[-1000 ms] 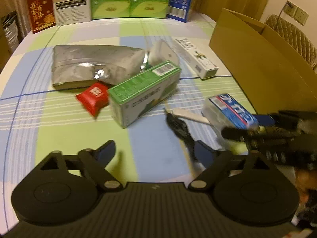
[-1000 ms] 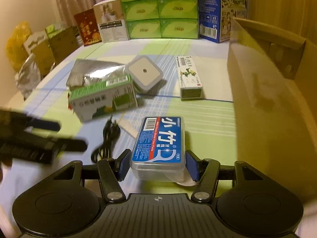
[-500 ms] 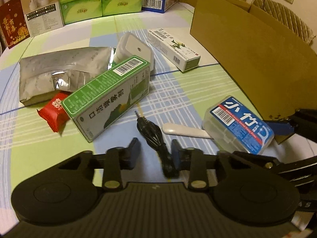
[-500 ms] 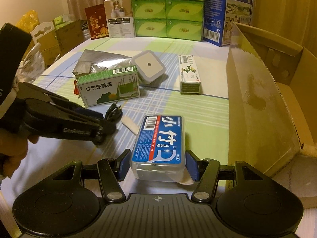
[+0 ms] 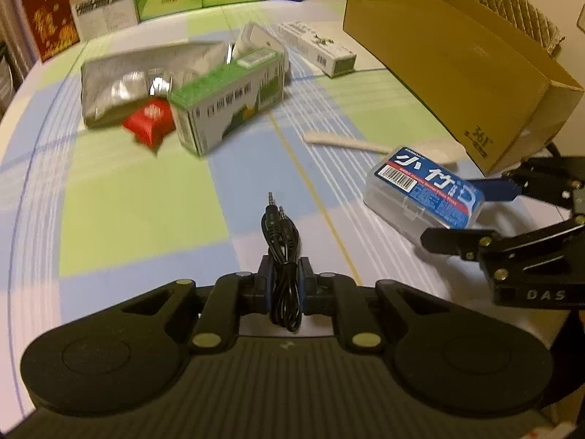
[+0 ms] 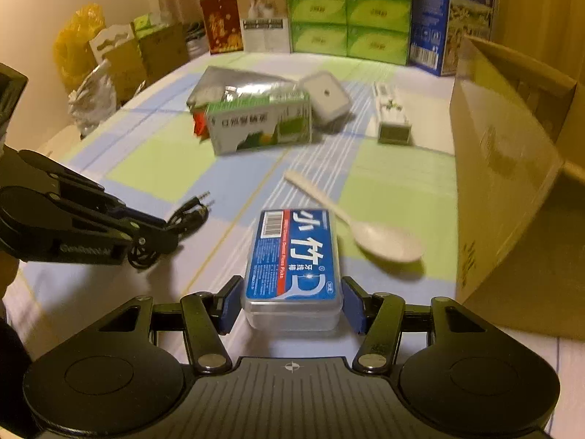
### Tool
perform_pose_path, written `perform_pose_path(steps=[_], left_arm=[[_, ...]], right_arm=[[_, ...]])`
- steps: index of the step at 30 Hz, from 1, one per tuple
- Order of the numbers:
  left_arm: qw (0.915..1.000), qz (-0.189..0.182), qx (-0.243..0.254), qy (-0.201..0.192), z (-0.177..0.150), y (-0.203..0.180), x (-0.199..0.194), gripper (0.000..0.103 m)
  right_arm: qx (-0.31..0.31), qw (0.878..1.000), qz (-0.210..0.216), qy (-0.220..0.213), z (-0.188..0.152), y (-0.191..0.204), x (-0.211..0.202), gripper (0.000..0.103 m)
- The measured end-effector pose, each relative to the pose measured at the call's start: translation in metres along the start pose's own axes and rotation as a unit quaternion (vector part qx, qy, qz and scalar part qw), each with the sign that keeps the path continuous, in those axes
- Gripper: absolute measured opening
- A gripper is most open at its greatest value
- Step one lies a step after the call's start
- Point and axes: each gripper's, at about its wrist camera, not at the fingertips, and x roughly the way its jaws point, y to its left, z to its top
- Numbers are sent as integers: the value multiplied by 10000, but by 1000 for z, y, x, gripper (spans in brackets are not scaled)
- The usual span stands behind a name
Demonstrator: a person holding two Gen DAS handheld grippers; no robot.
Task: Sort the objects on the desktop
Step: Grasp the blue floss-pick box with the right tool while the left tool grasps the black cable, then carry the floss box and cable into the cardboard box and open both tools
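Observation:
A coiled black audio cable sticks out forward from my left gripper, which is shut on its middle. In the right wrist view the same cable hangs from the left gripper's fingertips just above the cloth. My right gripper is shut on a clear plastic floss-pick box with a blue label, one pad on each long side. That box also shows at the right of the left wrist view. A white spoon lies on the cloth just right of it.
An open cardboard box stands along the right. Mid-table lie a green carton, a red packet, a silver foil bag, a white square container and a long white box. Tissue boxes line the back.
My left gripper went from wide open to shut on the cable and drew it away from the spoon. The right gripper shifted with the floss box, uncovering the spoon.

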Motion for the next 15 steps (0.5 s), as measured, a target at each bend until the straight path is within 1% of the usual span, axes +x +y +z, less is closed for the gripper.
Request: perform_pose_path(steps=[2,3,4,9,15], left_arm=[[10000,-22,-21,-49,-3,1,-2,11],[10000,-19,-24,-91,-4,2,-3,16],[9999,9,-44,-118,-4,4,-2,24],[9997,56,-129,-190,-2,8,0,25],[9995,143,-66,-270,3,4,5,25]], right_arm=[[-67,10000,-52,-10,1,2,5,57],[-82,9999,-72,-41,2,3,6,58],[-86,9999,-84,-62,3,3,8,60],[-16,9999,-146,6,2,0,18,62],[110,9998,-142,-44,4,-5,20,62]])
